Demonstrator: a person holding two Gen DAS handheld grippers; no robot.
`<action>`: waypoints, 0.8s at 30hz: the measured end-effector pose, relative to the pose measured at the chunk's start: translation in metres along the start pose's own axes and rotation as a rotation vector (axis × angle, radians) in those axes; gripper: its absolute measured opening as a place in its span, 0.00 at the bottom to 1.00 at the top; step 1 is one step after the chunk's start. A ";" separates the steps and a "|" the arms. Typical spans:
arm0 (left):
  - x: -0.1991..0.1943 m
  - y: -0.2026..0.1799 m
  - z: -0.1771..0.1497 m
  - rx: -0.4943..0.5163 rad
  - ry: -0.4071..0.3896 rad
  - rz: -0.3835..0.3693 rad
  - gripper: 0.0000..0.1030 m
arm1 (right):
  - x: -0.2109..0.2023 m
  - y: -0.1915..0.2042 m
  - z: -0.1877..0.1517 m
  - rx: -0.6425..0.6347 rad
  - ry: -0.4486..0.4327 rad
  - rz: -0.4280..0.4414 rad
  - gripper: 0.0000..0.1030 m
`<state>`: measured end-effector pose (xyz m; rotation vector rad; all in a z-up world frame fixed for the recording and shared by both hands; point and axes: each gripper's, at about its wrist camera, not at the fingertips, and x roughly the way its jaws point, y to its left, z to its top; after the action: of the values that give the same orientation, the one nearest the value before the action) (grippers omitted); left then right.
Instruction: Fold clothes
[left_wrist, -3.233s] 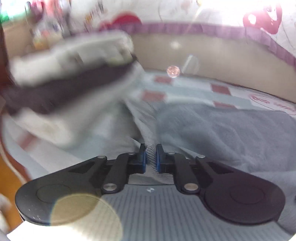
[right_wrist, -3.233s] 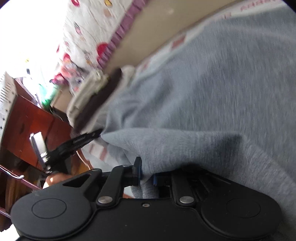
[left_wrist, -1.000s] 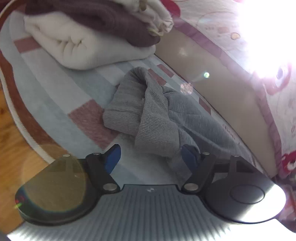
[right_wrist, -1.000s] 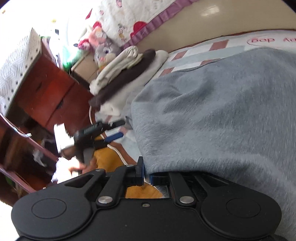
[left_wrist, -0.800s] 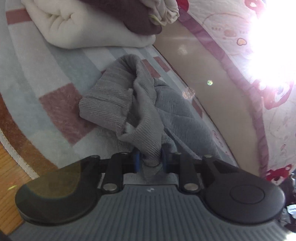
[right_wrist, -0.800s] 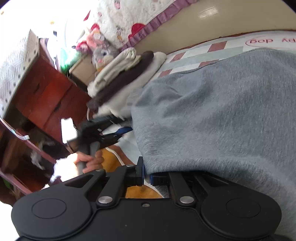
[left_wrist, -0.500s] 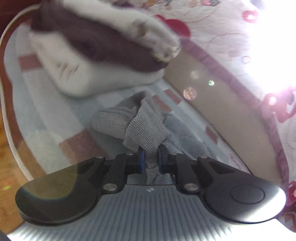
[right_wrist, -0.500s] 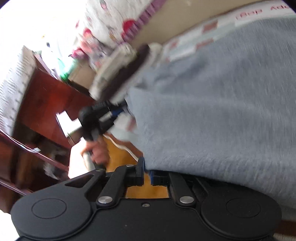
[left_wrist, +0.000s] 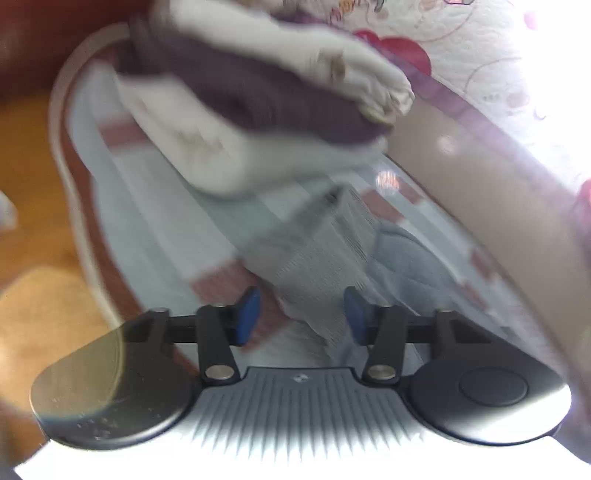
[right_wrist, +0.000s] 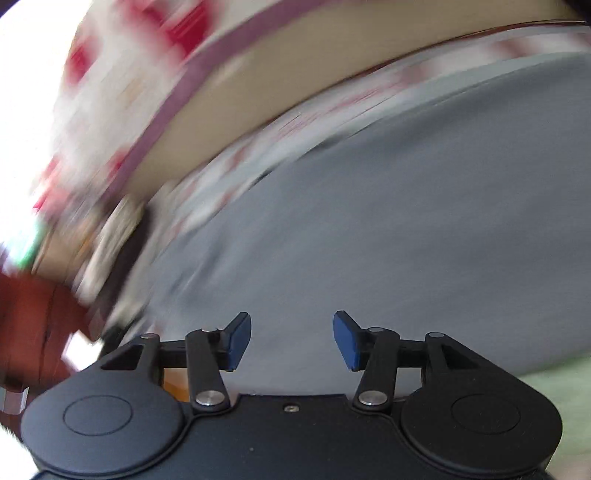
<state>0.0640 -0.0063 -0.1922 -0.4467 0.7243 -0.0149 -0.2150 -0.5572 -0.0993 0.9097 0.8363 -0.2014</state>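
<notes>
A grey sweatshirt lies spread on the patterned rug. In the left wrist view its ribbed cuff (left_wrist: 317, 258) sits bunched just past my left gripper (left_wrist: 301, 314), whose jaws are opening; the cuff lies between the blue pads without being pressed. In the right wrist view the sweatshirt's grey body (right_wrist: 388, 236) fills the middle. My right gripper (right_wrist: 291, 341) hovers over it with its jaws opening and nothing between the pads. Both views are blurred by motion.
A stack of folded clothes (left_wrist: 258, 110), cream, dark purple and white, sits on the rug (left_wrist: 140, 206) beyond the cuff. A bed's beige base (left_wrist: 480, 192) and patterned quilt (right_wrist: 122, 74) run along the far side. Wooden floor (left_wrist: 29, 206) lies left of the rug.
Both grippers have let go of the sweatshirt and their jaws have spread. The right gripper swung sideways fast across the garment. The left gripper rose a little, and the cuff dropped from it.
</notes>
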 end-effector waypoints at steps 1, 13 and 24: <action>-0.009 -0.006 0.000 0.026 -0.006 0.021 0.58 | -0.020 -0.022 0.016 0.053 -0.041 -0.061 0.69; -0.027 -0.126 -0.074 0.212 0.574 -0.405 0.74 | -0.088 -0.235 0.047 0.752 -0.104 -0.092 0.75; -0.060 -0.266 -0.164 0.987 0.623 -0.575 0.71 | -0.105 -0.306 0.028 0.833 -0.017 -0.069 0.77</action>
<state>-0.0496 -0.3015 -0.1557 0.3409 1.0664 -1.0471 -0.4189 -0.7871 -0.2034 1.6508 0.7680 -0.6468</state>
